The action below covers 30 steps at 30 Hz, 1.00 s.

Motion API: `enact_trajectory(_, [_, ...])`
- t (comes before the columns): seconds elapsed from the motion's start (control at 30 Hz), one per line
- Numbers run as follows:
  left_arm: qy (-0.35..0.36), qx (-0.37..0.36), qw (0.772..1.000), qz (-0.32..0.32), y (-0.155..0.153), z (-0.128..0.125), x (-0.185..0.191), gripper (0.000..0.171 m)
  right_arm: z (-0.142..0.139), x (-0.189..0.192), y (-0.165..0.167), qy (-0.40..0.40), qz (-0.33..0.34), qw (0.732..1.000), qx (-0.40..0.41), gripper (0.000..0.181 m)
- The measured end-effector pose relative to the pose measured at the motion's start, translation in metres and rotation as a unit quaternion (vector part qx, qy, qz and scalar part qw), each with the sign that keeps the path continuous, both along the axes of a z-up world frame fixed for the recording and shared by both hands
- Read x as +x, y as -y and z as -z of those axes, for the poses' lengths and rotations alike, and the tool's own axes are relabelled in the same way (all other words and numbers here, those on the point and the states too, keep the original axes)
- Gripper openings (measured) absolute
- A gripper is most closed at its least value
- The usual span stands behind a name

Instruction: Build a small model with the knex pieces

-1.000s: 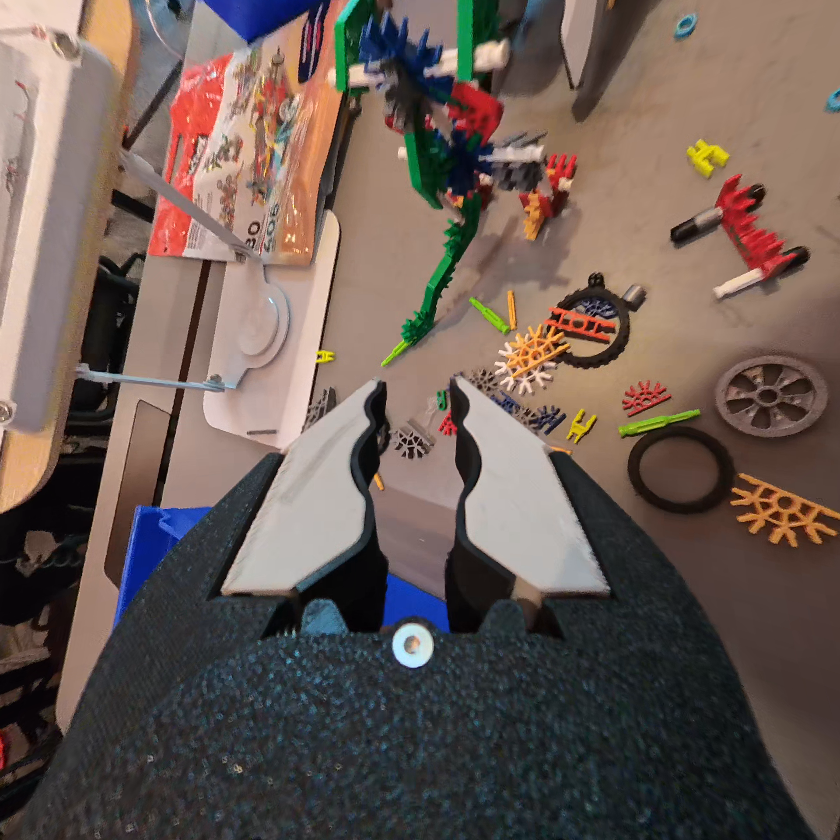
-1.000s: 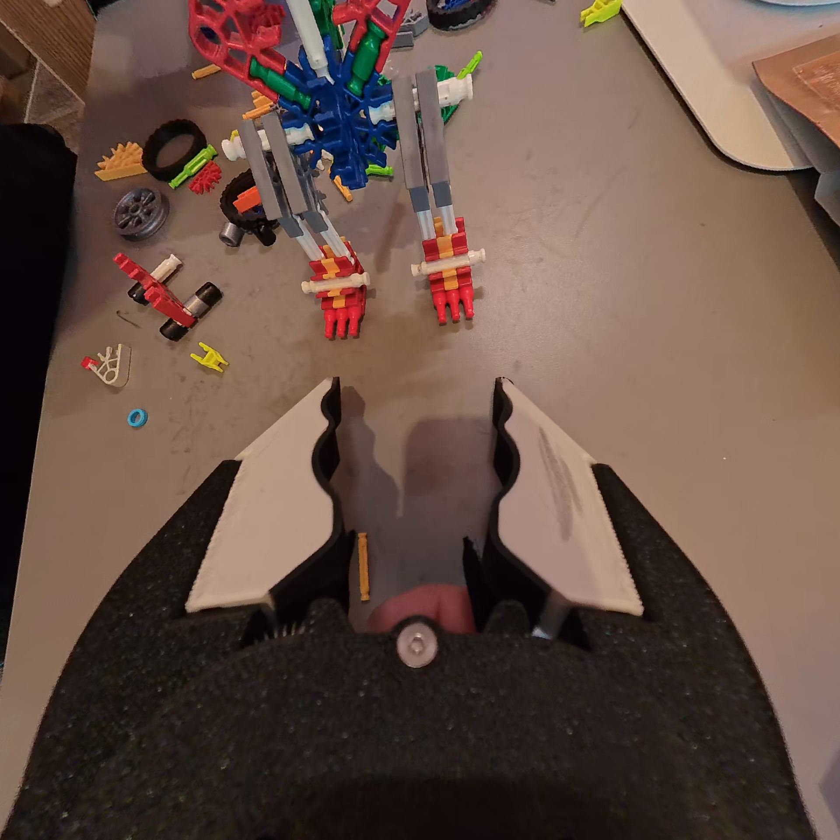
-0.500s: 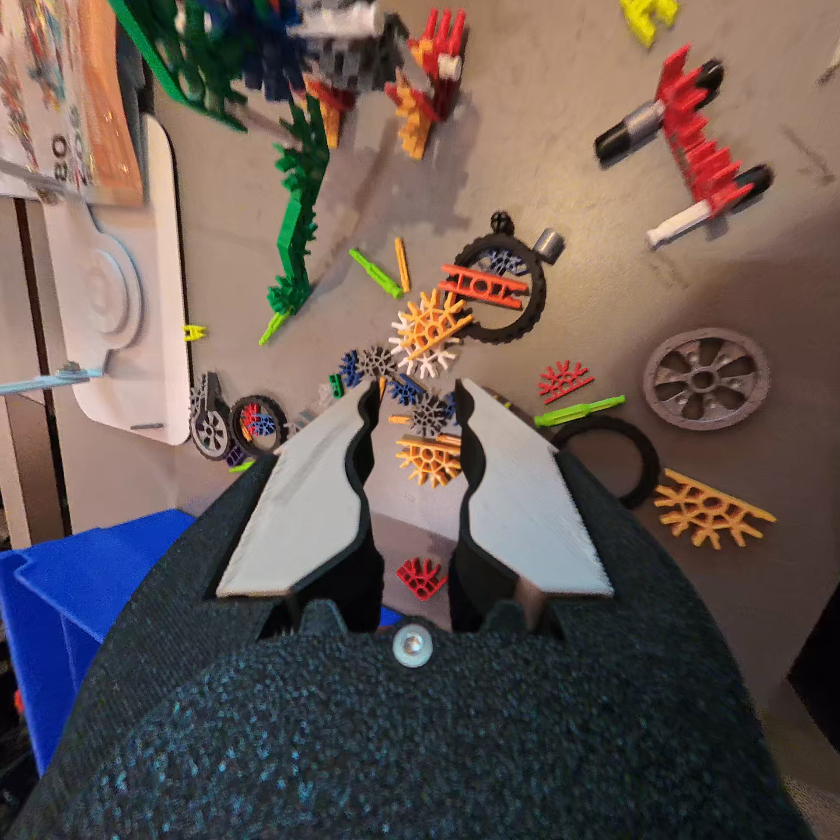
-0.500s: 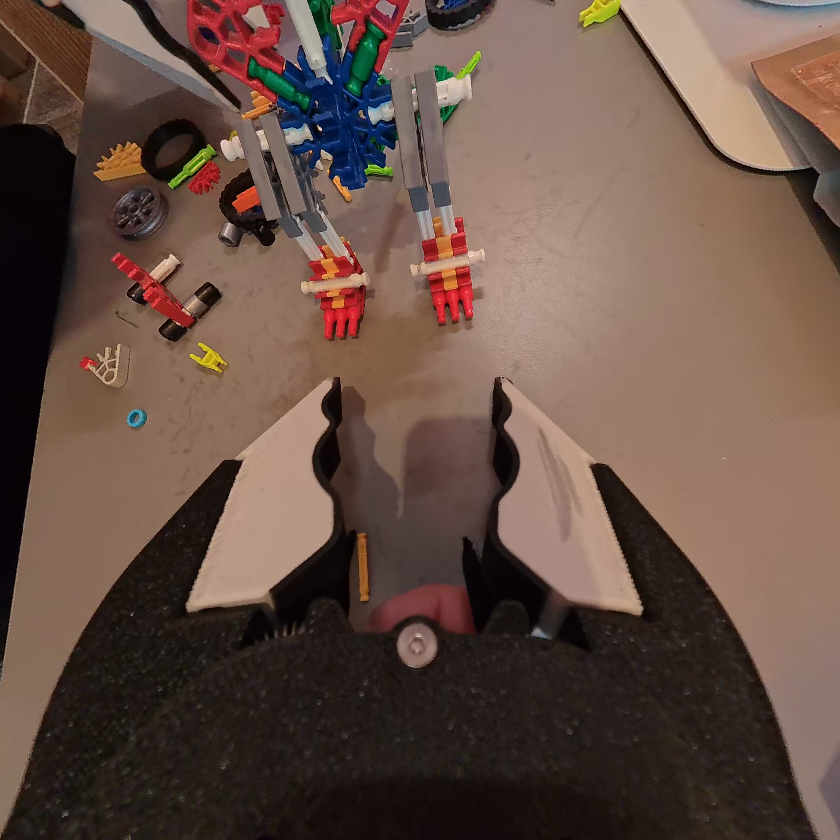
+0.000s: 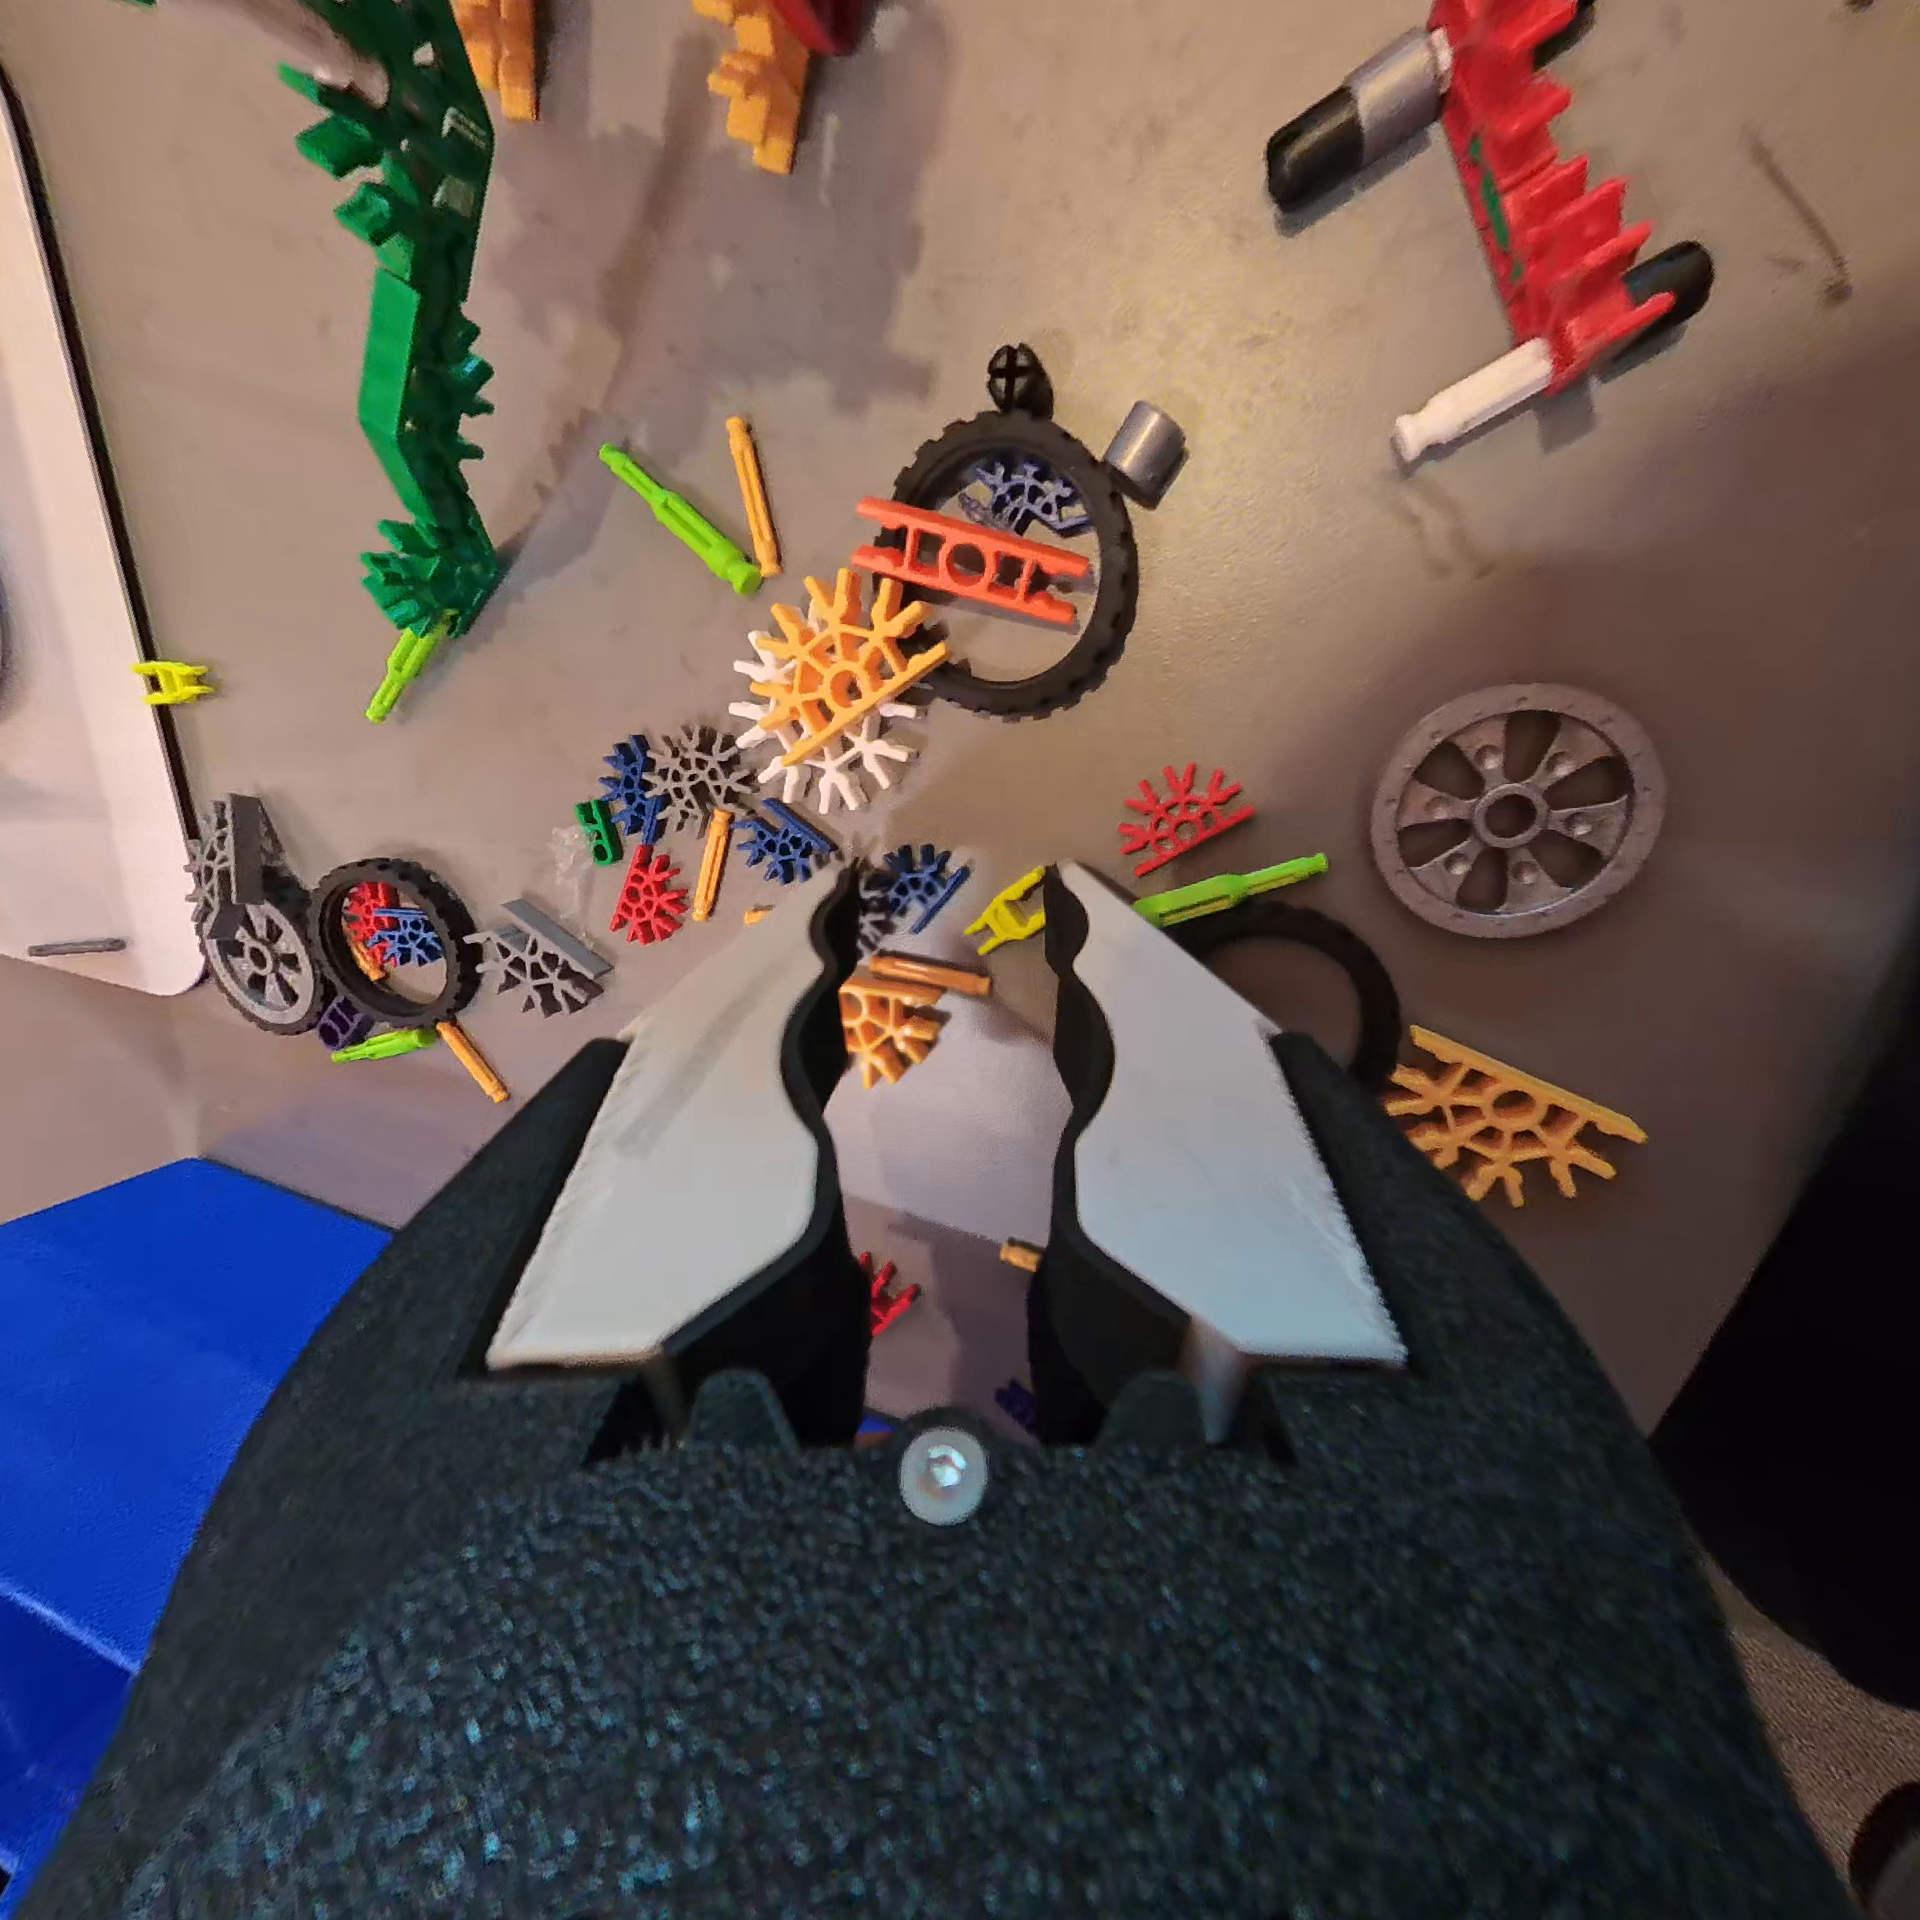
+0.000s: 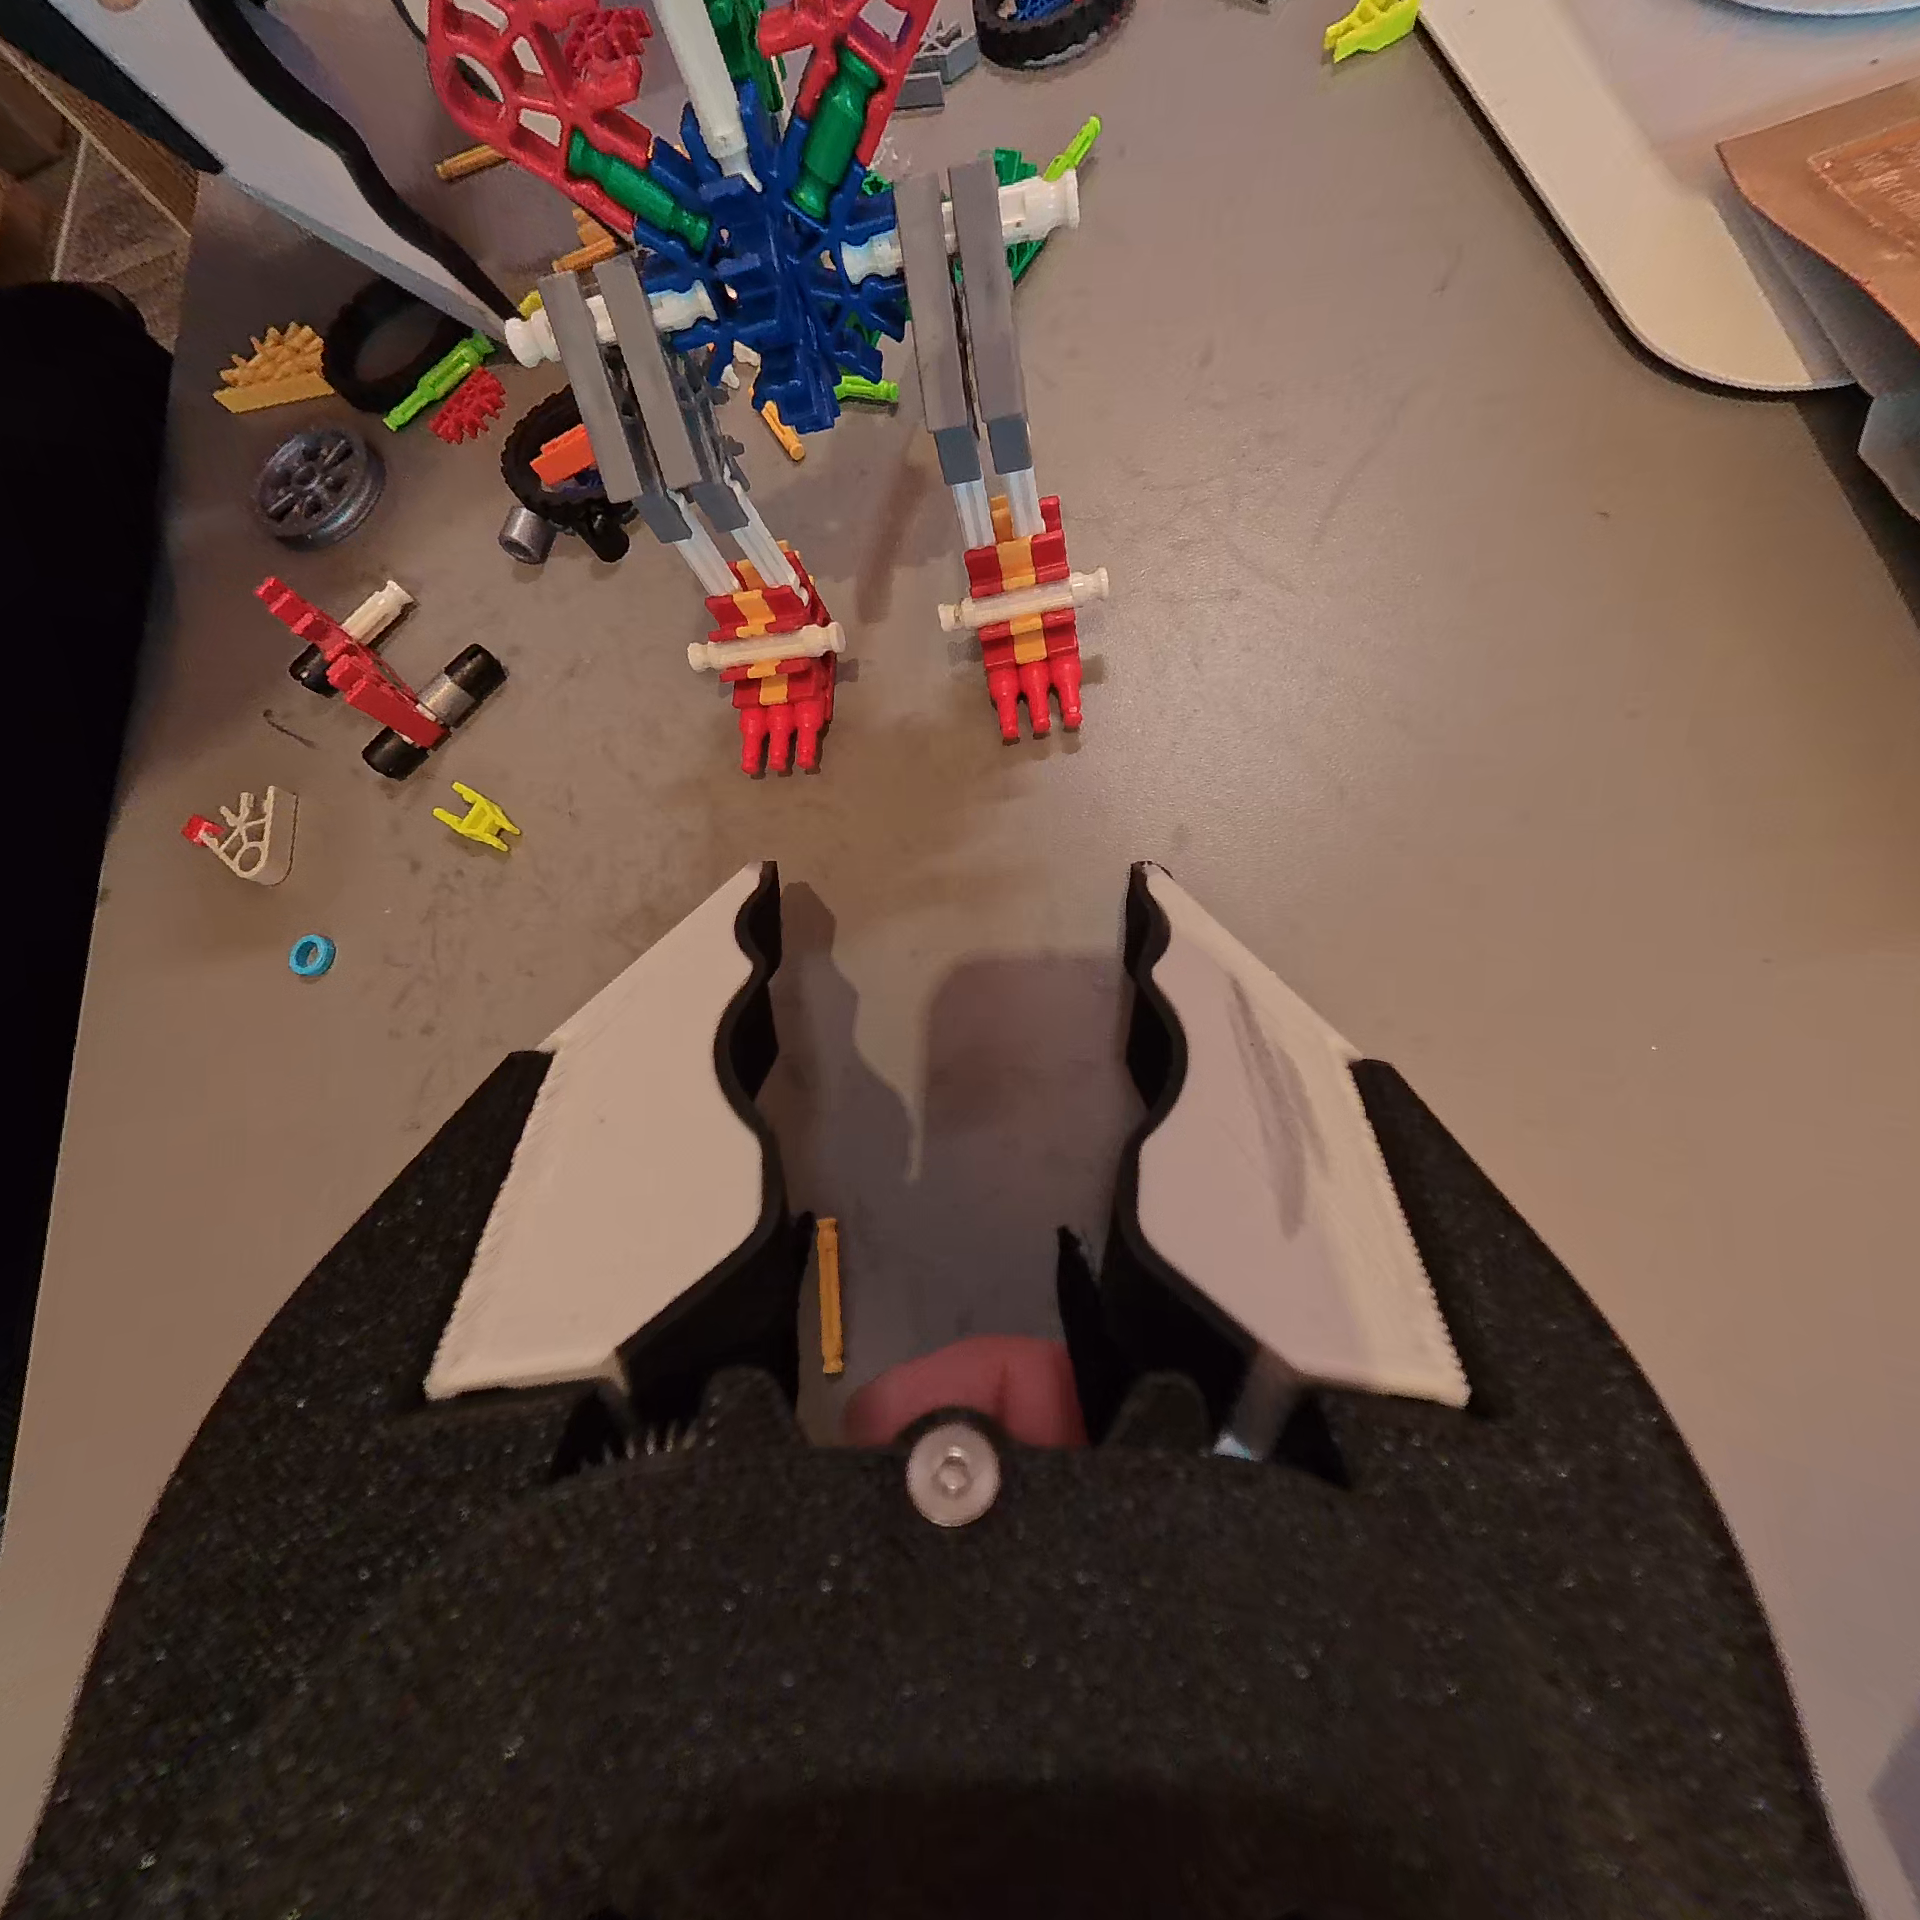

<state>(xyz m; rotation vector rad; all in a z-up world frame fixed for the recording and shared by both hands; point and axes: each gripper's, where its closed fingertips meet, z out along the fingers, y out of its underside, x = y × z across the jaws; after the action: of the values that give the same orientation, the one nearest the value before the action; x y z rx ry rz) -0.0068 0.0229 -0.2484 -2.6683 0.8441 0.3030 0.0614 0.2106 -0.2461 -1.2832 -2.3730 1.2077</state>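
- Left wrist view: we log the left gripper (image 5: 948,896) with its jaws spread, holding nothing, hanging over loose toy building pieces on the grey worktop (image 5: 1195,312). An orange wedge piece (image 5: 888,1023) shows between the fingers; a yellow clip (image 5: 1006,912) lies at the tips; a black rubber ring (image 5: 1340,977) sits just beside the right finger.
- Right wrist view: we log the right gripper (image 6: 954,881) spread and empty over bare worktop. A toy model (image 6: 790,312) on two red feet stands ahead, apart from the tips. An orange rod (image 6: 829,1294) lies by the left finger.
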Motion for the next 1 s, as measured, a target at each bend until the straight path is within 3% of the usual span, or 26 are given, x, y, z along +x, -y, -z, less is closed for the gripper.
enact_trajectory(0.5, [0.045,-0.028,0.998,-0.015,0.010,0.004,0.006,0.017,0.000,0.000,0.000,-0.002,0.000,1.000,0.003,0.066])
enact_trajectory(1.0, [0.071,-0.020,0.997,-0.039,0.008,0.005,0.010,0.013,0.000,0.000,0.000,-0.004,-0.001,1.000,0.007,0.067])
